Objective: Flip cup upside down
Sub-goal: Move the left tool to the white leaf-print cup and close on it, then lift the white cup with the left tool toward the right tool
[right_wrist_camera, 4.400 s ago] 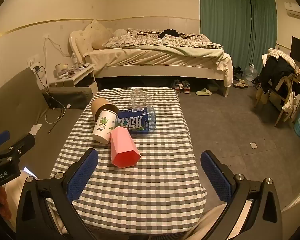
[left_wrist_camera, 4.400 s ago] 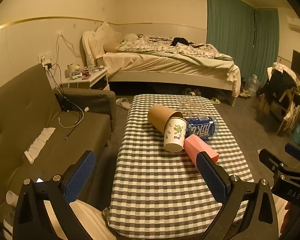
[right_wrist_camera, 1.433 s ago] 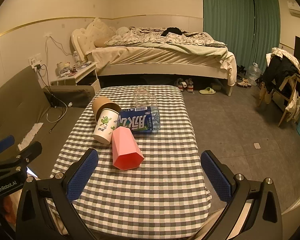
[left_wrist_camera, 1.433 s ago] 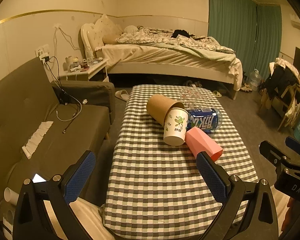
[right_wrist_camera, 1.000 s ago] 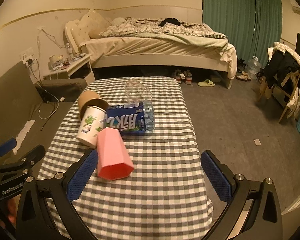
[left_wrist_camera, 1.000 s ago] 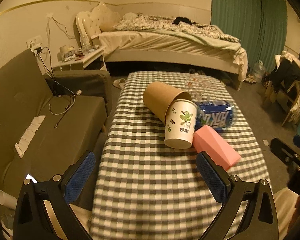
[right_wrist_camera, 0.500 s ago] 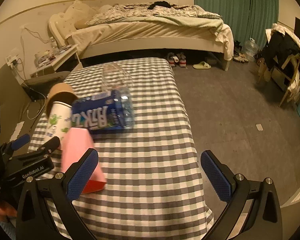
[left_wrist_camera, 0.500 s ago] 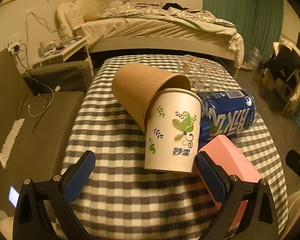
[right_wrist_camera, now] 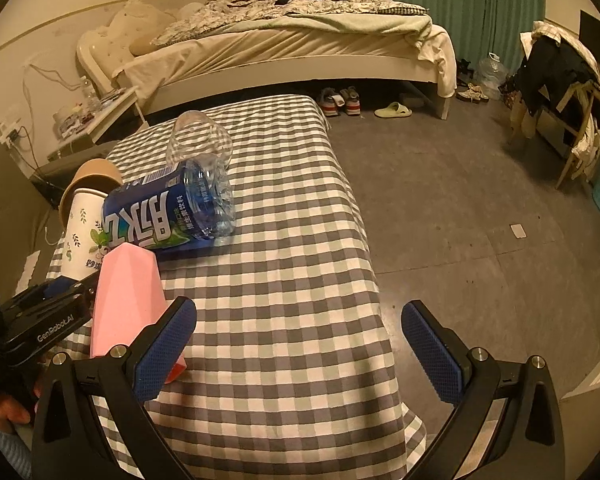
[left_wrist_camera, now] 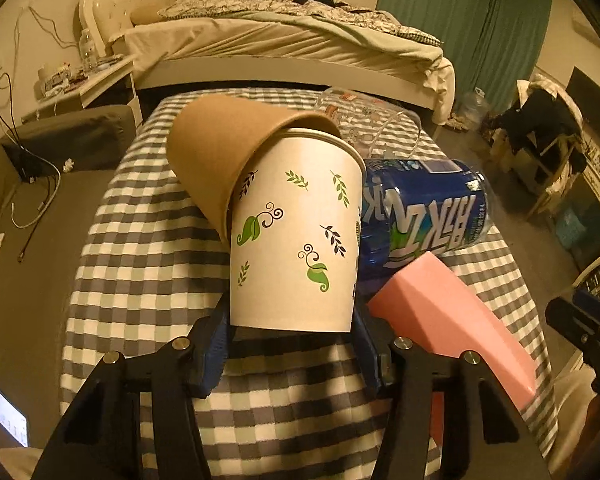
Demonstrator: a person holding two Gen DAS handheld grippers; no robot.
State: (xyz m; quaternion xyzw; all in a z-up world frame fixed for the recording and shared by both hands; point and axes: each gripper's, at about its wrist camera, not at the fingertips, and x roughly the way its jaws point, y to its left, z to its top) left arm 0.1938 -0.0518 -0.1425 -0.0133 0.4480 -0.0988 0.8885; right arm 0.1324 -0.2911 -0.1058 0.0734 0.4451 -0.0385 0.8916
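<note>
A white paper cup with green leaf prints (left_wrist_camera: 294, 232) lies on its side on the checked tablecloth (left_wrist_camera: 148, 248), its mouth tucked into a brown paper cup (left_wrist_camera: 216, 152). My left gripper (left_wrist_camera: 292, 344) is shut on the white cup's base end, one blue pad on each side. The white cup also shows at the left of the right wrist view (right_wrist_camera: 82, 232). My right gripper (right_wrist_camera: 300, 340) is open and empty above the table's near right part.
A pink faceted cup (left_wrist_camera: 456, 320) lies on its side just right of the white cup. A blue-labelled plastic bottle (left_wrist_camera: 424, 216) lies behind it, with a clear plastic piece (right_wrist_camera: 198, 140) beyond. A sofa (left_wrist_camera: 24, 240) stands left, a bed (right_wrist_camera: 300, 40) behind.
My left gripper moved forward to the white cup and closed on its base end. My right gripper moved forward and to the right and stayed open.
</note>
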